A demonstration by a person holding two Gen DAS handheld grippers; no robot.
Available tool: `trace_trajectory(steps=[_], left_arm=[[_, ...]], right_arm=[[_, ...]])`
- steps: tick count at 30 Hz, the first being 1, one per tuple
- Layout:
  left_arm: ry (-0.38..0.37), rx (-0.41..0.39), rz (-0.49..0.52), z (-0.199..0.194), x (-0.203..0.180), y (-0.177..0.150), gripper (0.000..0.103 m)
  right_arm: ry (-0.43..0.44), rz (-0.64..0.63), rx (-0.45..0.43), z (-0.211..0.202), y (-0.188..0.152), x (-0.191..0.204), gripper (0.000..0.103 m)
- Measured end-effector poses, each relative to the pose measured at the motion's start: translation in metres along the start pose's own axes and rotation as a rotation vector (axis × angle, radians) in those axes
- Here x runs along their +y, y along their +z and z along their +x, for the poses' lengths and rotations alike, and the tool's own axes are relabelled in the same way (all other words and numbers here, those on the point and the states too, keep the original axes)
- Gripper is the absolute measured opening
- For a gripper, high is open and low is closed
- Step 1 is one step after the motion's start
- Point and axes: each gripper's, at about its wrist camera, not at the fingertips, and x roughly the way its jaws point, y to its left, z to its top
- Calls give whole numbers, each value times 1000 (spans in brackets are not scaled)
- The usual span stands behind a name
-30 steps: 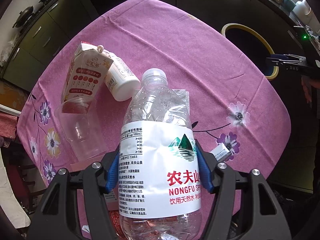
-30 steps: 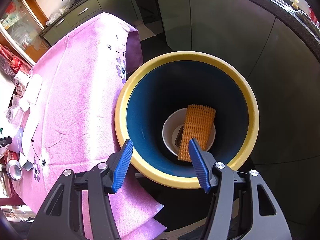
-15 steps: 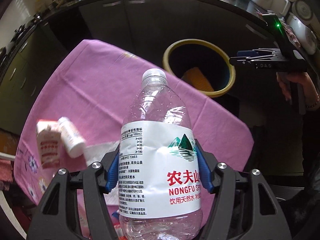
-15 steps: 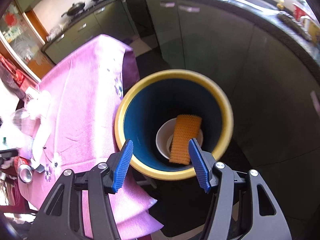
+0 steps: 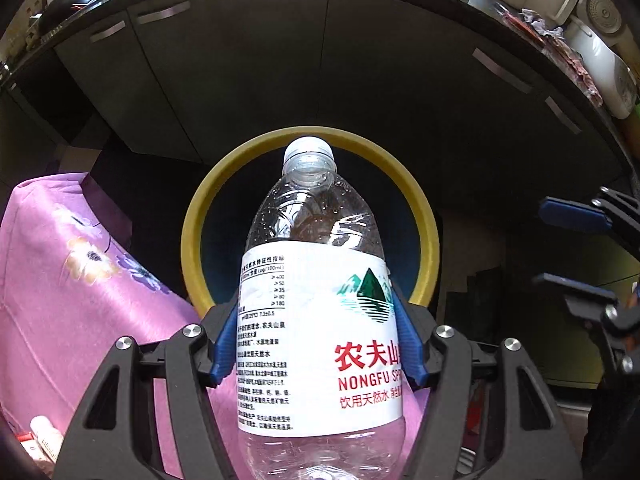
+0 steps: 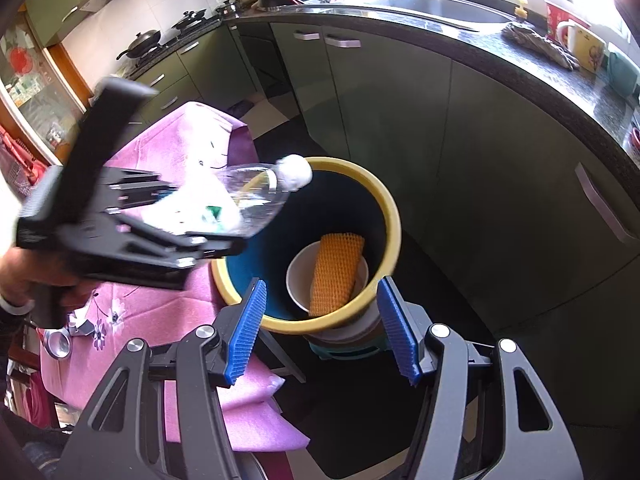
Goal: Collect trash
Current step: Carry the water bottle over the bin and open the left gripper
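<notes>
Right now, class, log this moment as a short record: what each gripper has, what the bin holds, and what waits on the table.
left gripper: shut on the water bottle, capped, neck over the bin
right gripper: open, nothing between its fingers
bin: yellow rim, dark inside; holds a white bowl and an orange foam net
table: pink flowered cloth; a can near its edge

Trash bin (image 6: 394, 220) stands on floor just right of table (image 6: 168, 304), before cabinets (image 6: 400, 120). In bin: bowl (image 6: 298, 280) w/ foam net (image 6: 336, 268) across it. Water bottle (image 5: 316, 312) hangs above bin's rim, cap (image 5: 308, 152) toward cabinets.
</notes>
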Motion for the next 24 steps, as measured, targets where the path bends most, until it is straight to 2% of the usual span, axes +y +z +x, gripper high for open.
trace_trajectory(steps=[3, 5, 8, 10, 13, 18, 20, 24], left_arm=[[23, 0, -11, 17, 1, 8, 67], [32, -17, -22, 15, 6, 6, 72], [26, -50, -50, -6, 16, -7, 72], [50, -116, -61, -37, 22, -25, 72], [86, -225, -104, -88, 37, -64, 78], [117, -375, -273, -172, 82, -153, 84], [163, -414, -333, -196, 99, -190, 89], [300, -446, -432, -227, 121, -268, 91]], right_arm=[[-5, 9, 0, -1, 0, -1, 58], [-6, 11, -3, -2, -1, -2, 58], [-6, 4, -8, -4, -3, 1, 58], [1, -3, -10, -3, -5, 5, 58], [17, -24, -3, 0, -4, 15, 58], [67, -115, 24, 14, 0, 60, 58], [95, -172, 41, 22, 2, 87, 59], [167, -295, 80, 41, 6, 152, 61]])
